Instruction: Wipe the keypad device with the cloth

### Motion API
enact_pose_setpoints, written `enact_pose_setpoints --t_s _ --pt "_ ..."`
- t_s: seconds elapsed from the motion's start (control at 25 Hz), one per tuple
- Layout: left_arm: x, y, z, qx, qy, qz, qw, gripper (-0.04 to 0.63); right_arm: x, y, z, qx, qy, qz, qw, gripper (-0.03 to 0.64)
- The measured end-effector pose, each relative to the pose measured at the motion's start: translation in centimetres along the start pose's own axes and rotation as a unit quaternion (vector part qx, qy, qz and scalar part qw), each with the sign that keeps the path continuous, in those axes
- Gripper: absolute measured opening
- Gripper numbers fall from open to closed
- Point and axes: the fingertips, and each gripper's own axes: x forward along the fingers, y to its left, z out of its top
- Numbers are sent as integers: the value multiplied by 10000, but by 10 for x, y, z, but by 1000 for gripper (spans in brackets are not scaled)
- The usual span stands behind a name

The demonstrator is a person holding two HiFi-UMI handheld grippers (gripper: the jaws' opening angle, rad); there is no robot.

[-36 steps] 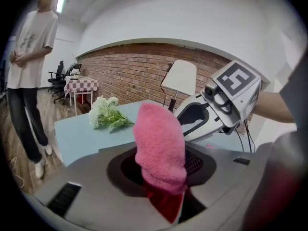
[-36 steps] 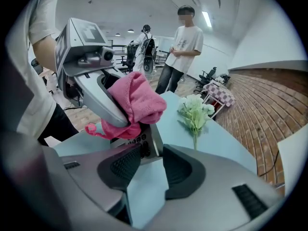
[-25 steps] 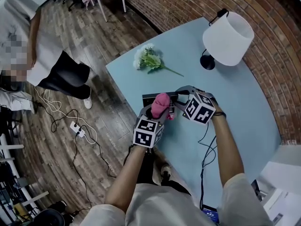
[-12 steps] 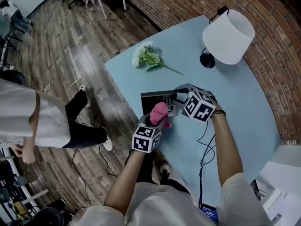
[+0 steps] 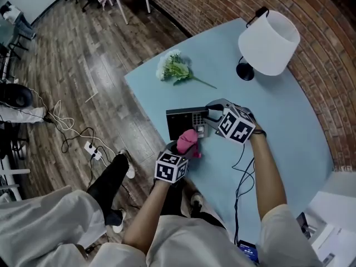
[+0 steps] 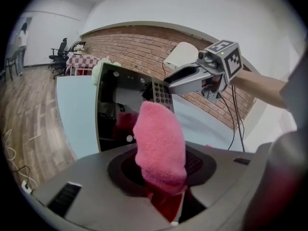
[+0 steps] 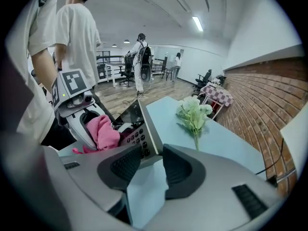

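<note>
Near the table (image 5: 278, 115) edge, cloth (image 6: 161, 138) at keypad device (image 5: 183, 117).
My left gripper (image 6: 162, 184) pinches the cloth; my right gripper (image 7: 145, 165) gapes narrowly beside the device, gripping nothing, so I could shove it off.

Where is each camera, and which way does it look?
Head view: on the person's head, facing steeply down at the table and keypad device; both arms, left gripper and right gripper show.
Left gripper view: on the left gripper, facing along its jaws, shut on the cloth, toward the keypad device; the right gripper shows.
Right gripper view: on the right gripper, facing along its parted jaws toward the flowers.
Both gripper views share the keypad device and cloth.
</note>
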Motion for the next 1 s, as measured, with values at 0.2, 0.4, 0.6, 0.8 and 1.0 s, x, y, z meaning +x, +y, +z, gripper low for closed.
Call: enact_pose_setpoints --t_s 0.2,0.4,0.6,0.8,1.0 --pt "-12 -7 3 -284 -74 -171 9994 186 0 0 -3 116 -144 -97 9998 172" --pt "-36 -18 71 -94 -851 -266 9960 186 -13 3 -6 495 -490 12 9976 165" --pt "-22 -21 123 203 -1016 -163 9945 186 -32 15 -22 840 -674 -184 9940 163" --pt "4 -21 137 362 -704 17 9969 195 -62 33 -43 1820 -1146 -380 9758 160" --pt "19 -25 124 398 -434 115 9982 190 -86 64 -67 2602 -1555 -426 9520 153"
